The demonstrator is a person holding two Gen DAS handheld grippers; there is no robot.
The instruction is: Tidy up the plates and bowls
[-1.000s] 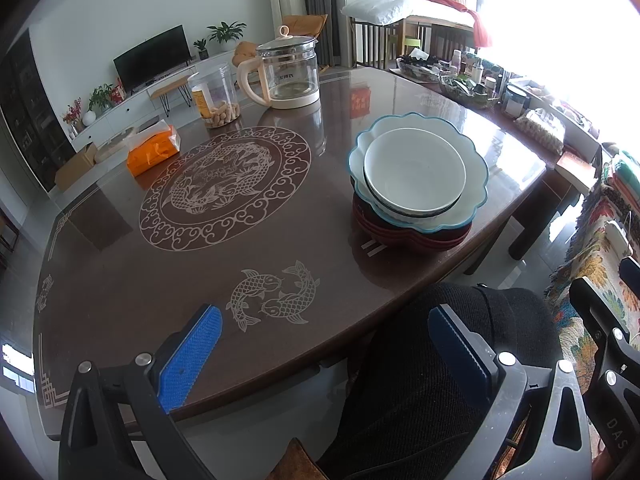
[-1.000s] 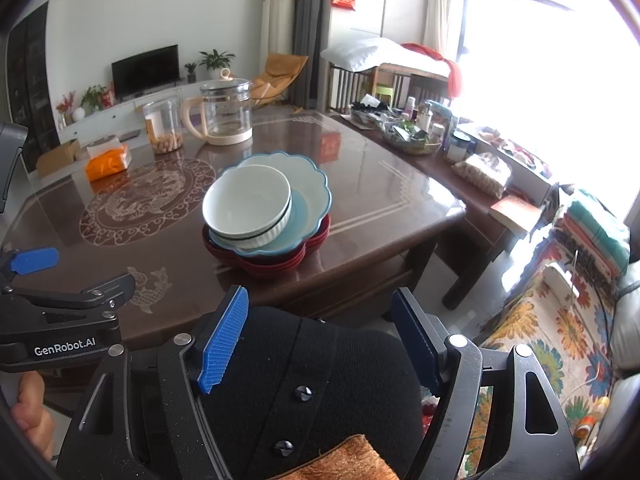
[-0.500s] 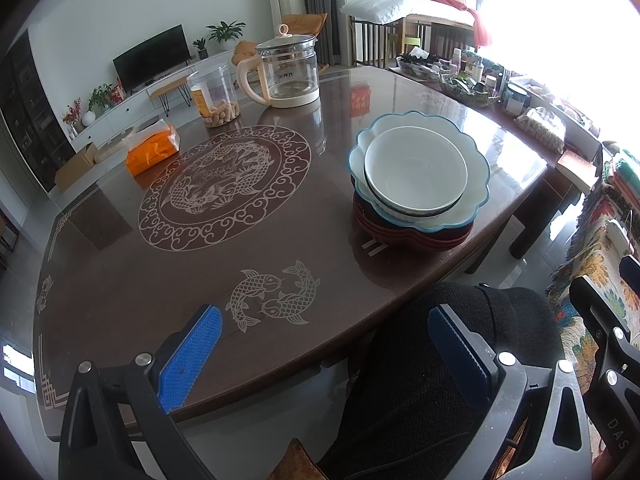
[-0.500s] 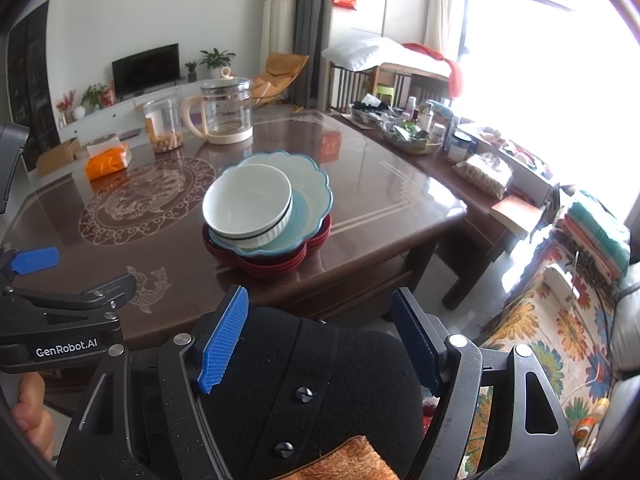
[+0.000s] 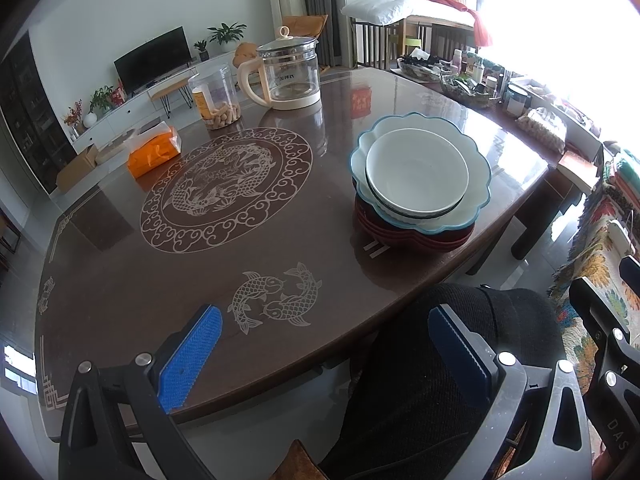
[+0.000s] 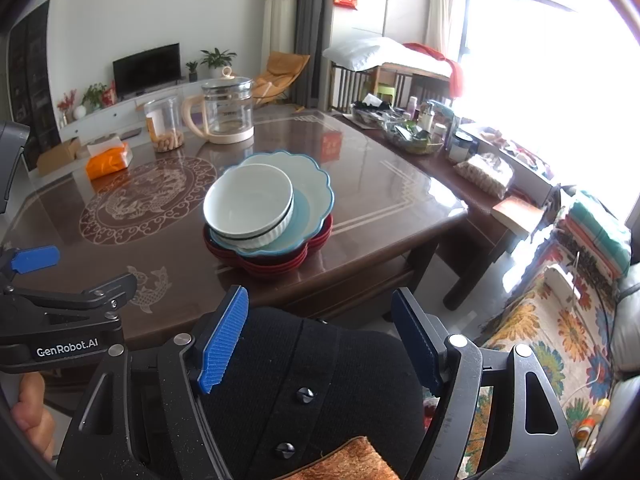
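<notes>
Stack ahead of both grippers, near table (image 5: 120,280) edge: bowl (image 5: 416,172) in scalloped plate (image 5: 476,152), plate on lower plates (image 5: 412,236). Left gripper (image 5: 320,344): stack ahead-right. Right gripper (image 6: 320,332): stack ahead-left. Beyond the stack to its left: kettle (image 5: 290,74), jar (image 5: 216,98) left of kettle, tissue pack (image 5: 154,152) farther left.

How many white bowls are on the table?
1. The white bowl sits on top of the stack, inside the blue plate, which lies on red dishes. More could hide underneath.
</notes>
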